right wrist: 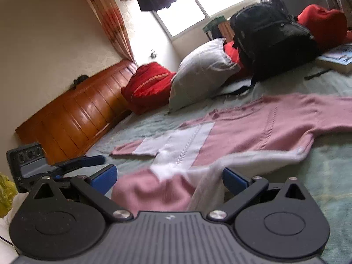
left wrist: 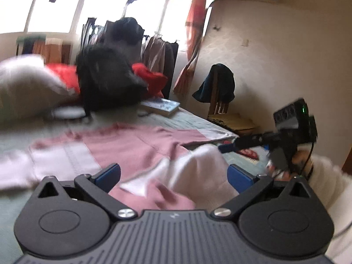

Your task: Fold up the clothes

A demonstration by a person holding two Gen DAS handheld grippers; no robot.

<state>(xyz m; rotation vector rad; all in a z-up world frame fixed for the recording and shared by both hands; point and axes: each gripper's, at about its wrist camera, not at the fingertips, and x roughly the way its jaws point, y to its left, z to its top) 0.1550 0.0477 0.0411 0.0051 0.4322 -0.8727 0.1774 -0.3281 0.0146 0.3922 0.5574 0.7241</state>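
Note:
A pink and white knit sweater [left wrist: 136, 145] [right wrist: 253, 132] lies spread on the pale green bed cover [left wrist: 198, 118] [right wrist: 330, 165], sleeves out to both sides. Its near hem is bunched up and lifted. In the left wrist view that hem sits between the wide-apart blue pads [left wrist: 107, 176] of my left gripper [left wrist: 173, 177], which is open. My right gripper [right wrist: 169, 180] is open as well, with pink and white fabric lying between its fingers. Each gripper shows in the other's view: the right gripper [left wrist: 226, 147] at the right, the left gripper [right wrist: 96, 160] at the left. The left wrist view is blurred.
A black backpack [left wrist: 110, 79] [right wrist: 268, 37], a grey pillow [right wrist: 202, 70], red clothing [right wrist: 147, 83] and a book [left wrist: 160, 106] [right wrist: 336, 59] crowd the far side of the bed. A wooden headboard [right wrist: 72, 110] stands left. A chair [left wrist: 220, 88] with a dark garment stands beyond the bed edge.

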